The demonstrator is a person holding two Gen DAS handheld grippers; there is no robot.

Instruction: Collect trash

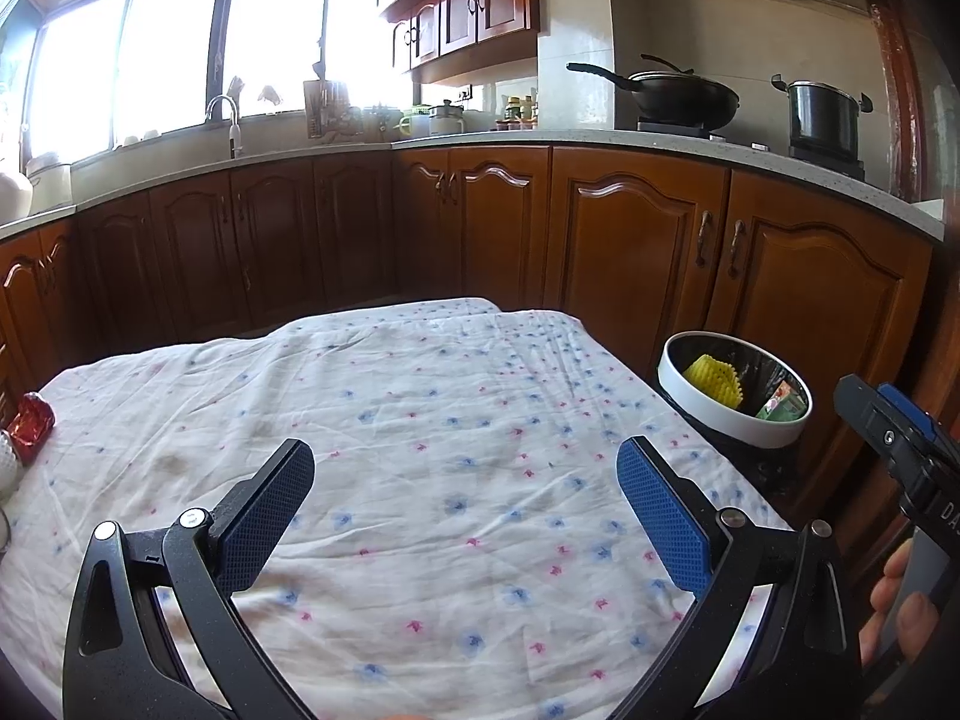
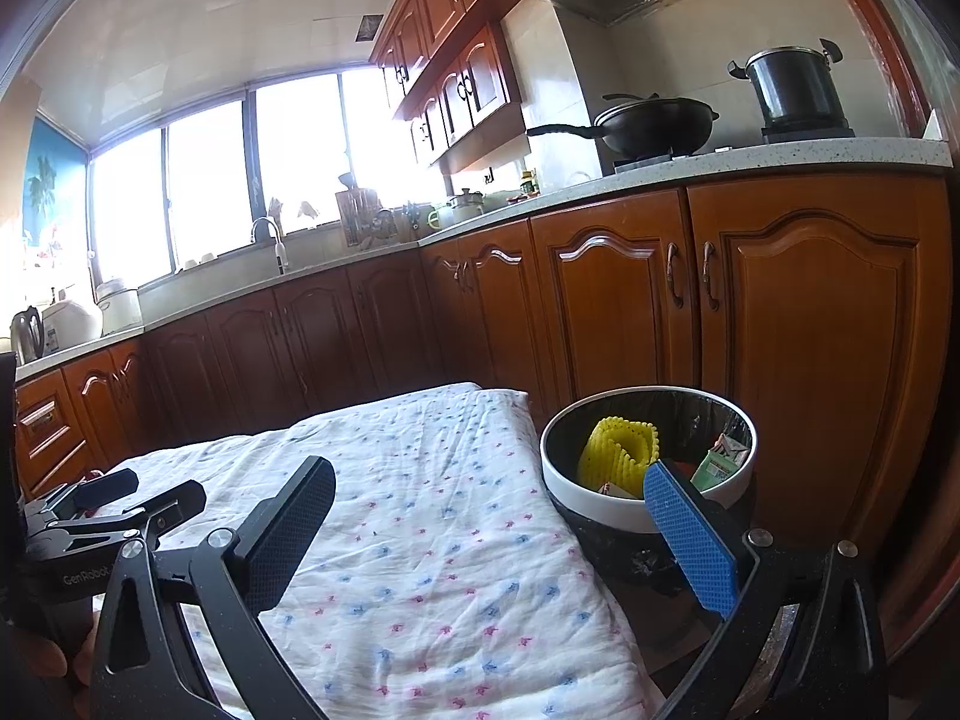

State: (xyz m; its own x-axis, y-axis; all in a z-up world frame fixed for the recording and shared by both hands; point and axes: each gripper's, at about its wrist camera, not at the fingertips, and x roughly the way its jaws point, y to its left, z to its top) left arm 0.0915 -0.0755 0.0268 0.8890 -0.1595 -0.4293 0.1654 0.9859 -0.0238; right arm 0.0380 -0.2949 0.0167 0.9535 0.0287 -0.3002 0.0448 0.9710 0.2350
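A round white-rimmed trash bin (image 1: 733, 420) (image 2: 600, 513) with a black liner stands on the floor at the table's right edge. Inside lie a yellow foam net (image 1: 714, 379) (image 2: 618, 450) and a green packet (image 1: 780, 407) (image 2: 717, 468). My left gripper (image 1: 465, 468) hangs open over the floral tablecloth (image 1: 384, 408) with nothing between its fingers. My right gripper (image 2: 489, 498) is open too, above the table's right edge, its blue pad (image 2: 690, 540) in front of the bin. A red crumpled wrapper (image 1: 33, 423) lies at the table's far left edge.
Wooden cabinets (image 1: 624, 252) and a countertop run behind the table, with a wok (image 1: 678, 97) and a pot (image 1: 822, 114) on the stove. A white object (image 1: 7, 468) sits beside the red wrapper. A hand (image 1: 900, 618) holds the right gripper's handle.
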